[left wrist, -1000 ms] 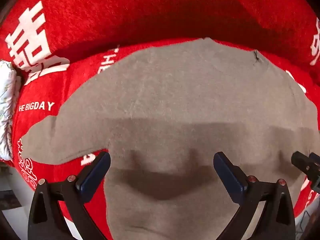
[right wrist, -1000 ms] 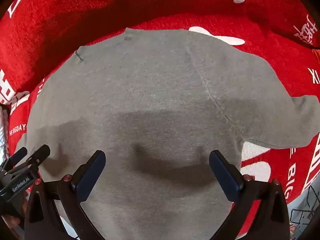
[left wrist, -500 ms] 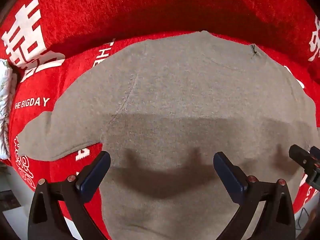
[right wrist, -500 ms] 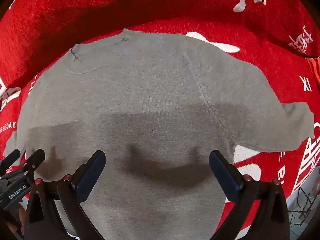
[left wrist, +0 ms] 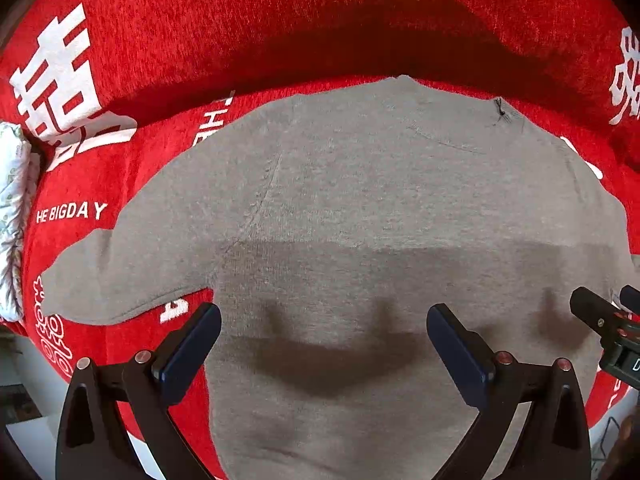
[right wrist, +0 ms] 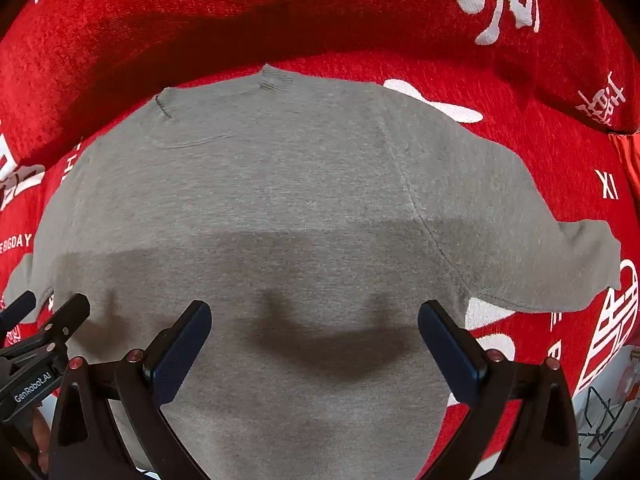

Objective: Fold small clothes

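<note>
Grey T-shirt (left wrist: 360, 208) spread flat on red blanket (left wrist: 280, 20), ready for folding | left gripper (left wrist: 324, 344), right gripper (right wrist: 316, 340) hover wide open, empty.

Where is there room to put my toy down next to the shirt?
Bare red cloth lies beyond the gray shirt, above its right sleeve, and by the left sleeve. The middle is all shirt.

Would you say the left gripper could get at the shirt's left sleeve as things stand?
Probably yes. The left gripper is open and holds nothing, and the sleeve lies flat on the red blanket just to its left, with nothing on it.
</note>
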